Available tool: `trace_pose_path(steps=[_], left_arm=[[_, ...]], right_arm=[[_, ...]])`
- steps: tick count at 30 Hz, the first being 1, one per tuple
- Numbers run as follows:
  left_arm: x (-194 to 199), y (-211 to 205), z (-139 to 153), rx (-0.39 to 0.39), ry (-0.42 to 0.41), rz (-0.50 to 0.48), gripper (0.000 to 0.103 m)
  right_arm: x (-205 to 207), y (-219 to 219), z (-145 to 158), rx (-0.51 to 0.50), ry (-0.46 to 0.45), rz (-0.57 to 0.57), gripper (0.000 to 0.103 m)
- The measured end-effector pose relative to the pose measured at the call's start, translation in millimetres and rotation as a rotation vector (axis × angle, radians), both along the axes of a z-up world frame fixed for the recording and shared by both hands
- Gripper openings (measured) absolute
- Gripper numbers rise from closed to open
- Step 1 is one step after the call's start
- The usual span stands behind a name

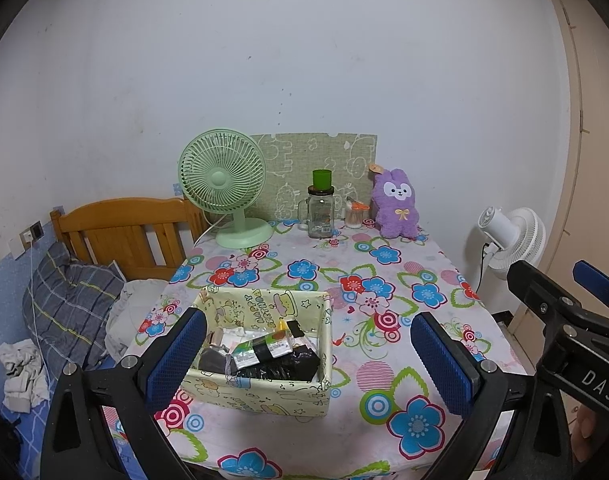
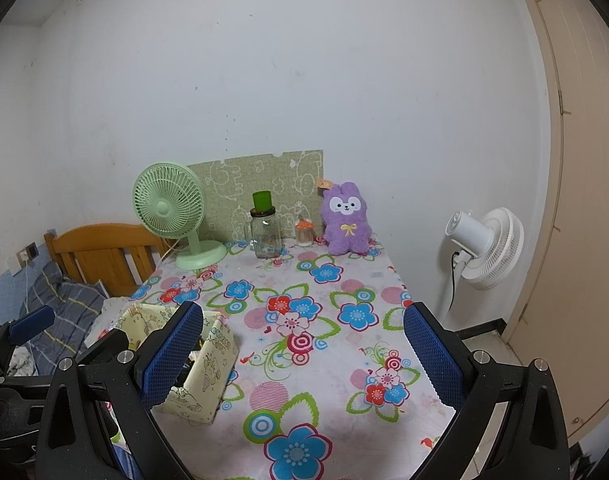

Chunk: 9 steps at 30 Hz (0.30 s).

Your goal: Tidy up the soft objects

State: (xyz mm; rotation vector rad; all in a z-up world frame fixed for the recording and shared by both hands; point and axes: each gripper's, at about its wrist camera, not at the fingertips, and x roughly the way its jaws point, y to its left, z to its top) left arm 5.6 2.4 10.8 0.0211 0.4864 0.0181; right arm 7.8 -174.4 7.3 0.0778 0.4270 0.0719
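Note:
A purple plush rabbit point(image 1: 396, 205) sits upright at the back right of the flowered table point(image 1: 344, 280), against the wall; it also shows in the right wrist view point(image 2: 345, 220). A pale yellow fabric storage box point(image 1: 264, 352) stands near the table's front left, holding black and wrapped packets; in the right wrist view point(image 2: 200, 372) it is partly behind the left finger. My left gripper point(image 1: 308, 360) is open and empty, just in front of the box. My right gripper point(image 2: 304, 360) is open and empty above the table's front part; it also shows at the right edge of the left wrist view point(image 1: 564, 308).
At the back of the table stand a green desk fan point(image 1: 224, 188), a glass jar with a green cup on it point(image 1: 321, 208) and a small toothpick jar point(image 1: 355, 214). A bed with a wooden headboard point(image 1: 124, 236) lies left. A white floor fan point(image 1: 508, 240) stands right.

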Motion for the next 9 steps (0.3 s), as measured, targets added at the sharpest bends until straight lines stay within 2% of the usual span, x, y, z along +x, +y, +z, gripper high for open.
trace_pose_path(steps=[9], left_arm=[[0.4, 0.0, 0.1, 0.0, 0.001, 0.0, 0.103]], right_arm=[[0.5, 0.2, 0.2, -0.003, 0.0, 0.0, 0.102]])
